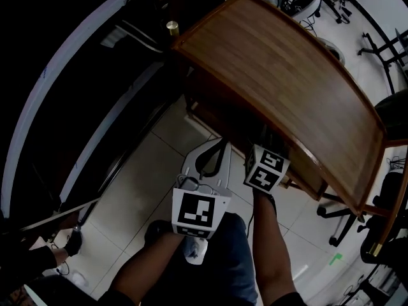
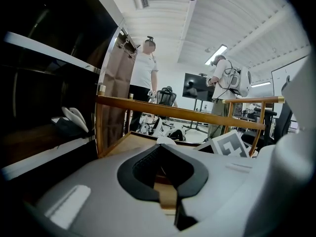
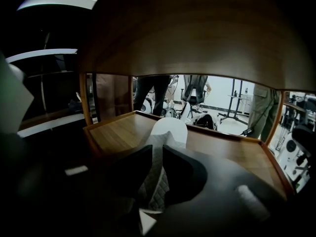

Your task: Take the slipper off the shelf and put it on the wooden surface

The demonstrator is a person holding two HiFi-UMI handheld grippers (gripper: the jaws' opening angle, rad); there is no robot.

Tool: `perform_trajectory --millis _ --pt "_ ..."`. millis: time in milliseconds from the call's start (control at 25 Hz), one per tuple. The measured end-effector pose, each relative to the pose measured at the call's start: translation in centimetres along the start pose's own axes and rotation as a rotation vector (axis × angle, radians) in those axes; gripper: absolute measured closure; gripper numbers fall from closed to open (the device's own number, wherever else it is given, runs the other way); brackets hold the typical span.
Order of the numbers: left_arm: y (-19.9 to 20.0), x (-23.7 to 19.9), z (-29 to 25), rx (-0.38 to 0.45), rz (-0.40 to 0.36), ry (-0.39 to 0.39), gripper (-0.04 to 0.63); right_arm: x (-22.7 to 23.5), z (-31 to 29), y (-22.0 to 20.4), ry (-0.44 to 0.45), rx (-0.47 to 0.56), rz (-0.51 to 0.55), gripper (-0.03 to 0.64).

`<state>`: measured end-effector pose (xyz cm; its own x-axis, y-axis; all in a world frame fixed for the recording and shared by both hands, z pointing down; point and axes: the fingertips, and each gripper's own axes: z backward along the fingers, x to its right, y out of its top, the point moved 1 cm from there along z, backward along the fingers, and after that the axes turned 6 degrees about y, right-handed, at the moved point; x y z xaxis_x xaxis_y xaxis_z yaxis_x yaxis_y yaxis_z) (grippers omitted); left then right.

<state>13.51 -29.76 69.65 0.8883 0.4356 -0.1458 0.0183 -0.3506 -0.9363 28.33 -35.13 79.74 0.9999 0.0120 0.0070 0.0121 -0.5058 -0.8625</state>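
A white quilted slipper (image 3: 167, 132) lies on the wooden lower deck (image 3: 116, 132) under the table top (image 1: 287, 75), toe pointing away. My right gripper (image 3: 153, 157) reaches in beneath that top. Its jaws stand slightly apart on either side of the slipper's heel, and I see no squeeze on the fabric. In the head view only its marker cube (image 1: 264, 167) shows, with the fingertips hidden under the wood. My left gripper (image 1: 220, 146) hovers beside it, outside the table's edge, jaws together and empty. The slipper's toe (image 2: 167, 140) shows ahead of the left gripper (image 2: 167, 184).
A dark shelf unit (image 1: 95, 107) with pale shelf edges stands to the left, and another white slipper (image 2: 75, 117) rests on one shelf. Two people (image 2: 145, 78) stand in the background among office chairs (image 1: 382, 222). Tiled floor (image 1: 140, 190) lies below.
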Motion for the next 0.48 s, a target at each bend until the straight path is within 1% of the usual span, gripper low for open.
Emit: perform_trajectory --millis 240,480 --pt "1.5 0.2 1.5 -0.015 0.003 0.013 0.591 -2.6 3.7 1.4 0.066 0.009 0.014 0.577" --pt "4.1 -0.2 5.4 -0.017 0.006 0.050 0.591 -5.5 9.0 3.5 0.101 0.007 0.013 0.577"
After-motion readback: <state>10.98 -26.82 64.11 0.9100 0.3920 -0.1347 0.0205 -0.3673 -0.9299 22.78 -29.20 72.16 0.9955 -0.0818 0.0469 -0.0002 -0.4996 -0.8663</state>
